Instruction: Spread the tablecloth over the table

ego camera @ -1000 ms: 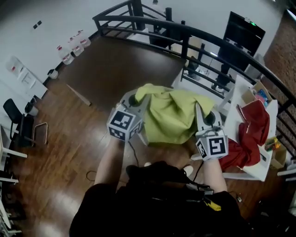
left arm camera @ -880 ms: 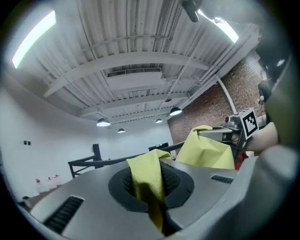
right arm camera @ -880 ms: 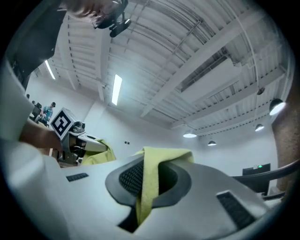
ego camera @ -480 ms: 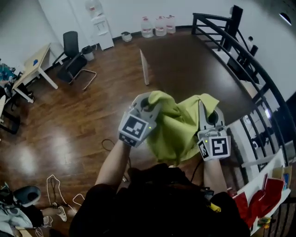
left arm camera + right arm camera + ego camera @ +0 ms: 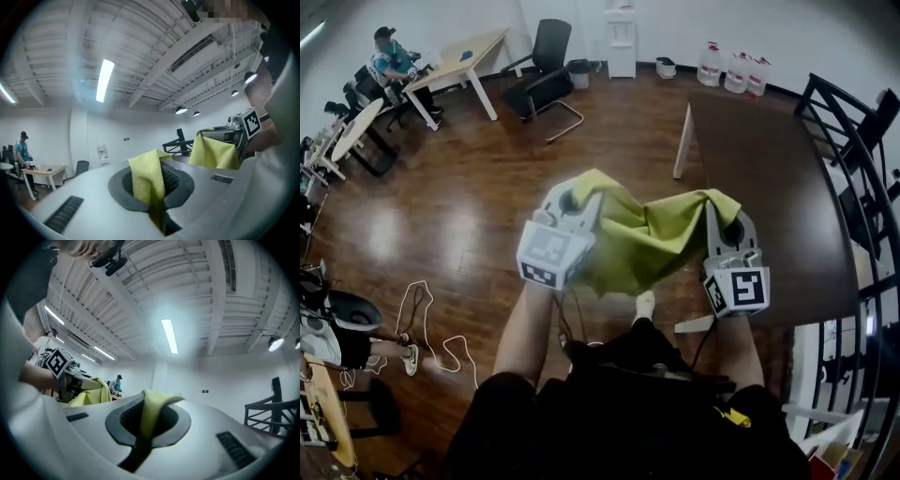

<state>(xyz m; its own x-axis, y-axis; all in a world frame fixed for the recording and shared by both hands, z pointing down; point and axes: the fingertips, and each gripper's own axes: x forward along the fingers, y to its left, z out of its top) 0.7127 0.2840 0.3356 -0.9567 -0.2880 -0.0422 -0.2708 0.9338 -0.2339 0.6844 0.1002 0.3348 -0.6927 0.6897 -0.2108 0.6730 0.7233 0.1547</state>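
Just beside the dark table [image 5: 769, 178], over wood floor [image 5: 469, 216]: yellow-green tablecloth [image 5: 642, 239] slung between 2 grippers; left gripper [image 5: 578, 197] clamped on 1 edge; right gripper [image 5: 724, 214] clamped on the other.

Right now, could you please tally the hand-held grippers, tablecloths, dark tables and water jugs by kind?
Hand-held grippers: 2, the left hand-held gripper and the right hand-held gripper
Yellow-green tablecloth: 1
Dark table: 1
Water jugs: 3
Total: 7
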